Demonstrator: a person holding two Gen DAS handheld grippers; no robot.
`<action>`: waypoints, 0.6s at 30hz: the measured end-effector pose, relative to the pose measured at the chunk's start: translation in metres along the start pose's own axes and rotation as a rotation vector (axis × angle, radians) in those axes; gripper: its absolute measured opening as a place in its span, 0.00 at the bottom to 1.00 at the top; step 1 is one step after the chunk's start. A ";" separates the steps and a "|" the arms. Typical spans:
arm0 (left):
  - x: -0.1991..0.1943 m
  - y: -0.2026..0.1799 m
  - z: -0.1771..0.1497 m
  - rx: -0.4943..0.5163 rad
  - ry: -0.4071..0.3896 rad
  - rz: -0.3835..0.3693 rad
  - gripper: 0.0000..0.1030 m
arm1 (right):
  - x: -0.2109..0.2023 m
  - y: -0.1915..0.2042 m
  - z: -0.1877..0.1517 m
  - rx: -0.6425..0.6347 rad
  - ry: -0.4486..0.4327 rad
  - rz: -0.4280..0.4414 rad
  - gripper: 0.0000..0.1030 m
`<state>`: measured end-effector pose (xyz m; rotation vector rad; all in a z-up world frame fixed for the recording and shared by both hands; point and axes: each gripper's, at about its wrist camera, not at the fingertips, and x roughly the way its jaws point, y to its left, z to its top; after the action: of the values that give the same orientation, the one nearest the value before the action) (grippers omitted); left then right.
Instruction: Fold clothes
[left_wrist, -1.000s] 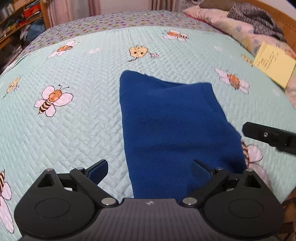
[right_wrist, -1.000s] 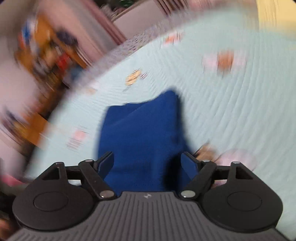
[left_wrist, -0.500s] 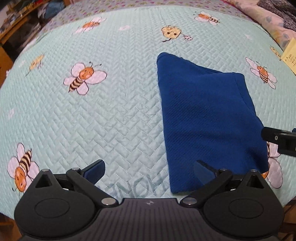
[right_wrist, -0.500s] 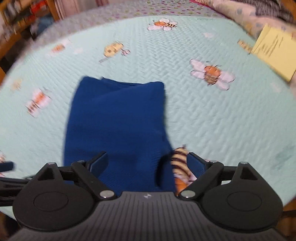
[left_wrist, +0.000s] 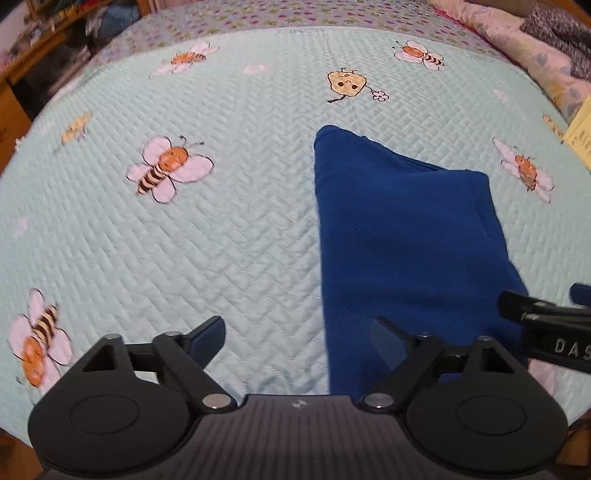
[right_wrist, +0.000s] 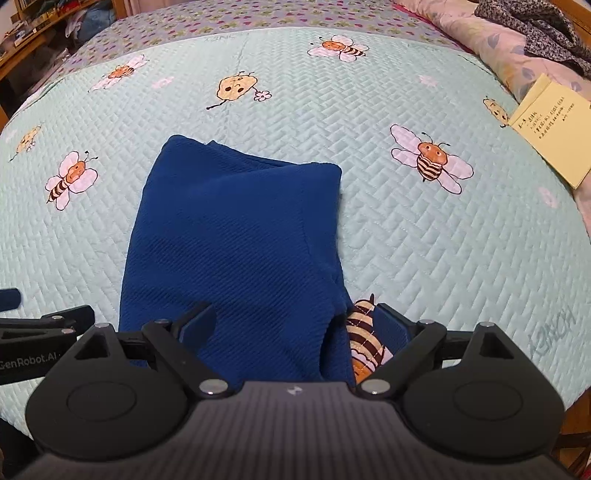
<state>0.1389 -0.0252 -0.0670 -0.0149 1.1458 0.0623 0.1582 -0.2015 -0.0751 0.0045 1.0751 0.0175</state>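
Observation:
A folded dark blue garment (left_wrist: 402, 236) lies flat on the pale green bee-print quilt (left_wrist: 184, 229). My left gripper (left_wrist: 297, 338) hovers over the garment's near left edge; its jaws are closing and nothing is pressed between them. In the right wrist view the same garment (right_wrist: 236, 240) fills the middle. Above its near right corner my right gripper (right_wrist: 295, 325) stands open, holding nothing. Each gripper shows at the edge of the other's view: the right one (left_wrist: 546, 325) and the left one (right_wrist: 44, 325).
A yellow sheet of paper (right_wrist: 554, 129) with writing lies at the quilt's right side. Floral pillows (right_wrist: 509, 48) and a dark knitted cloth (right_wrist: 535, 26) sit at the far right. Wooden shelves (left_wrist: 44, 40) stand beyond the bed's far left corner.
Both grippers have drawn back from the garment. The left view now shows more quilt to the left. The right view has swung and settled from a blur. The garment lies still.

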 end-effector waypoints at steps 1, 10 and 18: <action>0.001 -0.003 0.000 0.015 -0.005 0.017 0.84 | 0.000 0.000 0.000 -0.001 0.001 0.001 0.89; 0.005 -0.019 0.001 0.097 -0.004 0.079 0.97 | 0.010 0.003 0.001 -0.031 0.035 -0.004 0.89; 0.006 -0.012 0.003 0.032 0.012 0.008 0.94 | 0.014 0.004 0.004 -0.042 0.042 -0.001 0.89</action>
<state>0.1446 -0.0370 -0.0714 0.0180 1.1582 0.0509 0.1681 -0.1971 -0.0850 -0.0345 1.1161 0.0391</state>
